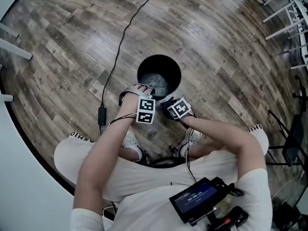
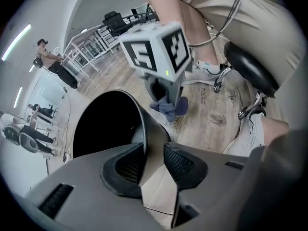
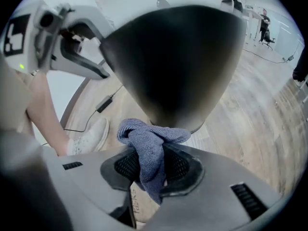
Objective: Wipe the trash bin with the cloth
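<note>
The black round trash bin [image 1: 159, 75] stands open on the wood floor in front of my feet. My left gripper [image 1: 144, 88] is at its near rim. In the left gripper view the bin's thin wall [image 2: 150, 137] runs between the left gripper's [image 2: 151, 160] jaws, and a gap shows beside one pad, so it is open. My right gripper [image 1: 169, 105] is shut on a bunched blue cloth [image 3: 149, 138], just outside the bin's near side. The bin's dark outer wall [image 3: 173, 61] fills the right gripper view above the cloth. The cloth [image 2: 168, 107] hangs under the right gripper's marker cube.
A black cable with a power brick [image 1: 102, 114] runs across the floor left of the bin. My shoes [image 1: 131, 141] and a wheeled stool [image 2: 250, 69] are close behind the grippers. Folding chairs [image 1: 291, 143] and white racks [image 1: 288, 13] stand at the right.
</note>
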A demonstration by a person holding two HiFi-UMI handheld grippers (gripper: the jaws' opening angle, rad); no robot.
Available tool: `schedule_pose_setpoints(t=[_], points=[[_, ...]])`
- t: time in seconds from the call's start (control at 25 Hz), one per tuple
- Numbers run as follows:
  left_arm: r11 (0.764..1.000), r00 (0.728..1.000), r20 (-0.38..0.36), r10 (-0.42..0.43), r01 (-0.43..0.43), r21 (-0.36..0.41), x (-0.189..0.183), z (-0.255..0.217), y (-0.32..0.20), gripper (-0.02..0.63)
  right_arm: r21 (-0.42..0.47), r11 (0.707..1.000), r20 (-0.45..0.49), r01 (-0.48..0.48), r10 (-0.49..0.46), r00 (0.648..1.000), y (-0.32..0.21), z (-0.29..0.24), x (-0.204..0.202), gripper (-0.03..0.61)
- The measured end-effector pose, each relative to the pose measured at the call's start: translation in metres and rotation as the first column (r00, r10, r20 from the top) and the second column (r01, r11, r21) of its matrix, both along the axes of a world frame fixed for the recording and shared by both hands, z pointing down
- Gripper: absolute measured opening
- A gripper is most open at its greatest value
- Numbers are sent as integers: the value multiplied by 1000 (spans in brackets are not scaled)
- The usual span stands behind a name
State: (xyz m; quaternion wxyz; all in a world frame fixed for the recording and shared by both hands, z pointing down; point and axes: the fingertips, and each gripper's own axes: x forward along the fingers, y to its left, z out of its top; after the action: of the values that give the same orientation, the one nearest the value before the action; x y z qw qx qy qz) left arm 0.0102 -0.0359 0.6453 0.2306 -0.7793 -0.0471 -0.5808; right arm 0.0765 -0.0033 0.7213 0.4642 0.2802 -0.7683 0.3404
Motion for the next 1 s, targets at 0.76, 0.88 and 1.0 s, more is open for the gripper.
schedule_pose_setpoints(t=[0.76,0.88,1.0], points=[[999,1000,9,4,-5,46,4,-1,4,71,96,995,17,33,-35,999,-27,-43,-15,106],[999,1000,14,-8,8,50,4,-1,3,72,103,994,-20,49,-47,999,-30,-13,-14,106],[999,1000,10,-3,3,46,5,-1,3,72,104,993,-42,55,-51,998,-29,21,-14,106]])
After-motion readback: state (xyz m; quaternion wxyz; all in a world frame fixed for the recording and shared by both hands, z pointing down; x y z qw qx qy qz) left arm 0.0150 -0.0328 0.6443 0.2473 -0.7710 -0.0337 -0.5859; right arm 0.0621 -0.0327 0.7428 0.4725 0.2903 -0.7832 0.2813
